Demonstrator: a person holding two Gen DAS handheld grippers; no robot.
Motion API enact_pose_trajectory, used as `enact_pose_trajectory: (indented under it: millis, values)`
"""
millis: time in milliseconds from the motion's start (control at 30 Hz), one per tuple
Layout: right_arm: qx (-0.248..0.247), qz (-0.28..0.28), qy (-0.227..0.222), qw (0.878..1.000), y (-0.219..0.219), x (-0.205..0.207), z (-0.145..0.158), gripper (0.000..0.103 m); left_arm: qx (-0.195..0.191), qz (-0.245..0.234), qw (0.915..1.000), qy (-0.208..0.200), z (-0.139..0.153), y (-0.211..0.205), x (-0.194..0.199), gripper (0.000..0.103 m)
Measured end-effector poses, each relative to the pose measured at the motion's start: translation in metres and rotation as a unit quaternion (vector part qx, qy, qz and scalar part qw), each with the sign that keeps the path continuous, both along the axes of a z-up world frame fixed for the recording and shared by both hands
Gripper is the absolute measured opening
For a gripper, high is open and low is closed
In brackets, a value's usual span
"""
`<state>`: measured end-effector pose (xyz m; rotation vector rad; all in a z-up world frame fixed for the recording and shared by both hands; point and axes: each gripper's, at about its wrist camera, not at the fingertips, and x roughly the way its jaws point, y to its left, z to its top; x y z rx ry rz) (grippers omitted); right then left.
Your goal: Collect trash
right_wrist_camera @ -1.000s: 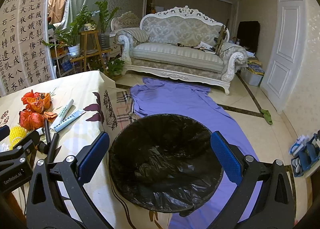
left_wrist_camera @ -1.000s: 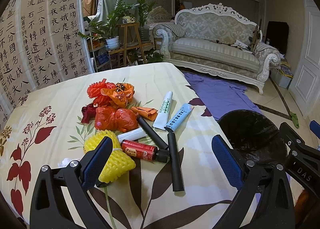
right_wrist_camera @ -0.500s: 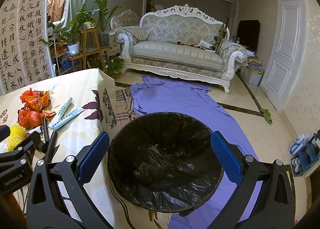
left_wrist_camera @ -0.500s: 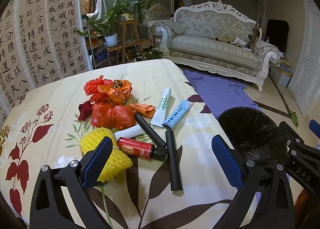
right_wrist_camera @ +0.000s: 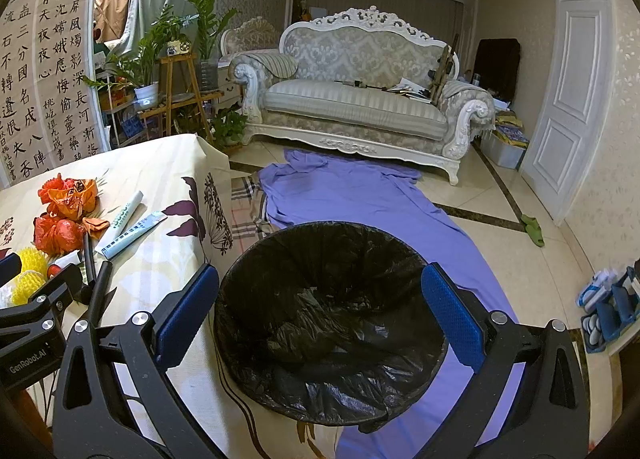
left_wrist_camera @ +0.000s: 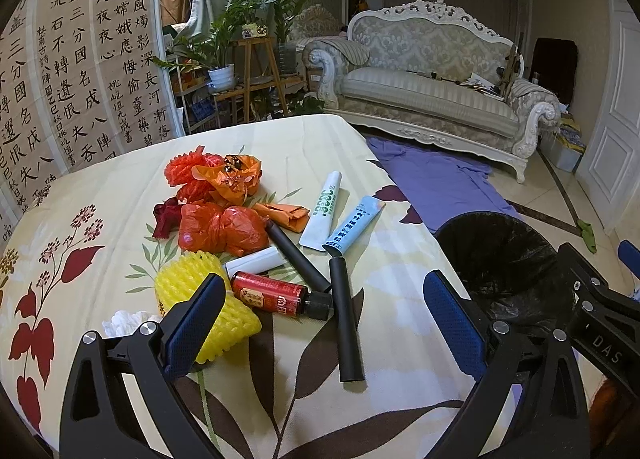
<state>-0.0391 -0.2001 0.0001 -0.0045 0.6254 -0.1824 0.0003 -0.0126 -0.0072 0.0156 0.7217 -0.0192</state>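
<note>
The left gripper [left_wrist_camera: 320, 319], jaws spread wide and empty, faces the black tube [left_wrist_camera: 346, 317], whose long axis runs straight away from the fingers. The right gripper [right_wrist_camera: 320, 315], likewise wide and empty, hangs over the bin [right_wrist_camera: 332, 323], farther from that tube.

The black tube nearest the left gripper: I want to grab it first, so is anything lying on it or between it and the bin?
Nothing visible does. The black tube lies bare on the tablecloth, ahead of the open left gripper; its far end touches the red bottle's cap. The bin stands open past the table edge.

Ornate white sofa [right_wrist_camera: 360, 99] sits against the wall, purple cloth [right_wrist_camera: 360, 199] sprawls before it, potted plants [left_wrist_camera: 224, 47] crowd wooden stands.
</note>
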Motion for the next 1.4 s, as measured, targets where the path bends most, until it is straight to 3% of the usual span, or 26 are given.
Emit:
enact_pose_trajectory:
  millis: [1400]
  values:
    - [0.007, -0.001, 0.016, 1.0, -0.008, -0.002, -0.008, 0.099, 0.002, -0.005, 1.0, 0.008, -0.014, -0.006, -0.007, 0.097]
